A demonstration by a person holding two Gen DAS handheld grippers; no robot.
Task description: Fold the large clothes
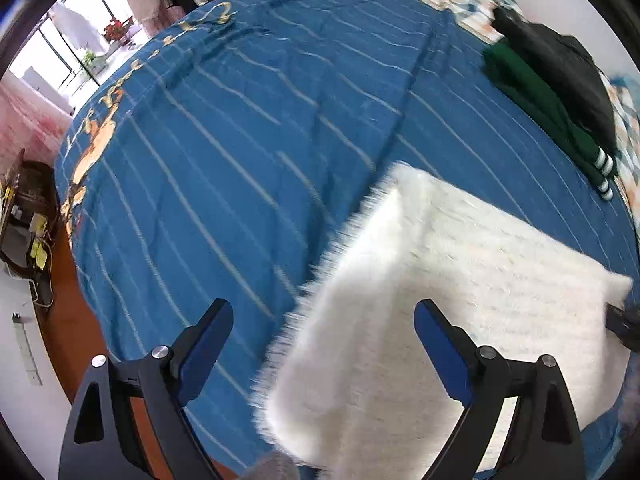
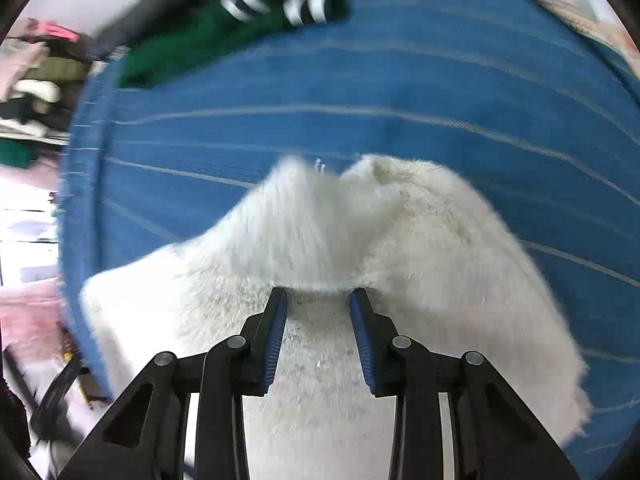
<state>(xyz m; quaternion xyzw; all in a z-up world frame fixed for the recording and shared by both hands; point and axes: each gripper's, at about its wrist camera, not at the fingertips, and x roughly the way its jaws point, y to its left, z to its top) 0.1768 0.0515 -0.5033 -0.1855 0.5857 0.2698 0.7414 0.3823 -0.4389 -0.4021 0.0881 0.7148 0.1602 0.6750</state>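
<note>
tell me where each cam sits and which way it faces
Left wrist: sits on the left claw, faces along its open fingers across the blue striped bedspread; white fluffy garment at right.
Right wrist: sits on the right claw, fingers pinching a raised fold of the white fluffy garment.
Shared: garment, bedspread, green garment with striped cuffs.

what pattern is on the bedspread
Blue bedspread with thin white stripes; clearest in the left wrist view.
</note>
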